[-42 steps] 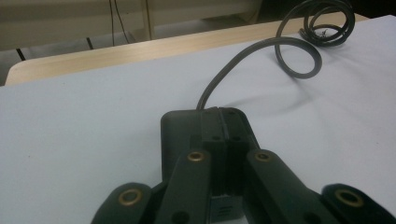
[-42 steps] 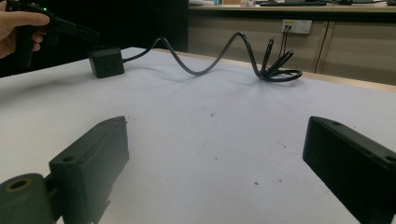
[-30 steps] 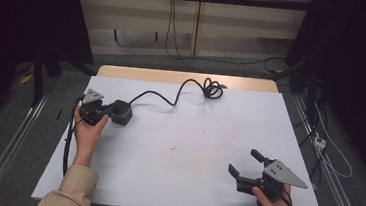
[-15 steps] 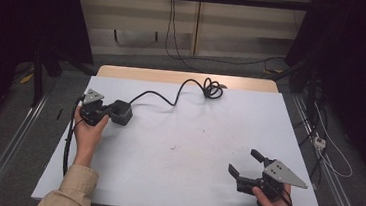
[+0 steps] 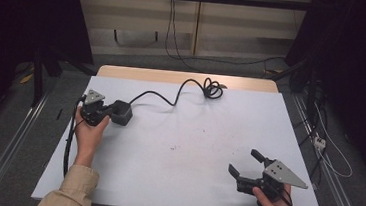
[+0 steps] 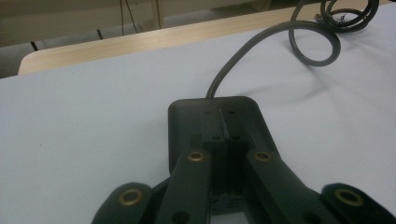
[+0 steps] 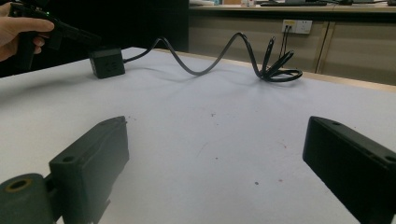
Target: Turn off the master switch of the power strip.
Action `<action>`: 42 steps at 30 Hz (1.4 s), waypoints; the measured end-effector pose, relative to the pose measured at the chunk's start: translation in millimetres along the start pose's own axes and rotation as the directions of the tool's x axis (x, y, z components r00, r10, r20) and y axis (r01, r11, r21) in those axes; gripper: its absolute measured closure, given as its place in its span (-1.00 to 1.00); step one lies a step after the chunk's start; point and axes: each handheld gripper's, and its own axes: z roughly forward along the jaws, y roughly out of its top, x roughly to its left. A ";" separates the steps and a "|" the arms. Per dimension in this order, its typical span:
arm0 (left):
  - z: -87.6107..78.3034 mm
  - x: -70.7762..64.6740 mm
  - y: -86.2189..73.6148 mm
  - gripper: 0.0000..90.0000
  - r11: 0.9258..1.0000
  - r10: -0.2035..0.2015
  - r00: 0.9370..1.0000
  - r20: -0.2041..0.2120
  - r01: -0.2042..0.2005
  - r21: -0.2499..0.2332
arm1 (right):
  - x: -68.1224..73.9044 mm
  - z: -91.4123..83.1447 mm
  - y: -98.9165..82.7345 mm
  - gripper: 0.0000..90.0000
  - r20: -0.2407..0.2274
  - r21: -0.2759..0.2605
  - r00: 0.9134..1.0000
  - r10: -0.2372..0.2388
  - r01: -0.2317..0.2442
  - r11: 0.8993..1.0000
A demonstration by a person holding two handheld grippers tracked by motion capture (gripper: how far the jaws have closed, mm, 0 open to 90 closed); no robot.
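A black power adapter block (image 5: 122,113) (image 6: 184,121) lies at the table's left, and its black cable (image 5: 171,98) (image 6: 243,56) runs back to a coil (image 5: 213,89) near the far edge. My left gripper (image 5: 111,111) (image 6: 224,140) is shut, jaws pressed together, with the tips lying over the top of the block. Whether the tips touch it is unclear. Down at the front right, my right gripper (image 5: 247,164) (image 7: 215,154) stands open above bare tabletop with nothing between its jaws. In the right gripper view the adapter block (image 7: 107,62) and coil (image 7: 278,70) lie far ahead.
The white table (image 5: 187,148) has a wooden strip (image 5: 183,78) along its far edge. The left gripper's own cable (image 5: 70,138) hangs over the left edge. Metal rails run along the floor on both sides, and loose wires lie on the floor at the right (image 5: 328,146).
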 end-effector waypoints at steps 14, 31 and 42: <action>3.8 -9.0 0.8 1.00 1.000 0.019 1.000 -0.023 -0.019 -0.005 | -0.5 -1.7 0.8 -0.85 0.004 -0.006 1.000 0.002 -0.002 1.000; 3.3 -12.1 2.7 1.00 0.999 0.030 0.998 -0.046 -0.029 0.017 | -0.5 -2.8 0.2 -0.85 0.004 -0.007 1.000 0.002 -0.002 1.000; 2.9 -14.1 2.0 1.00 0.999 0.029 0.998 -0.059 -0.028 0.019 | -1.2 -6.0 0.8 -0.85 0.011 -0.012 1.000 0.006 -0.006 1.000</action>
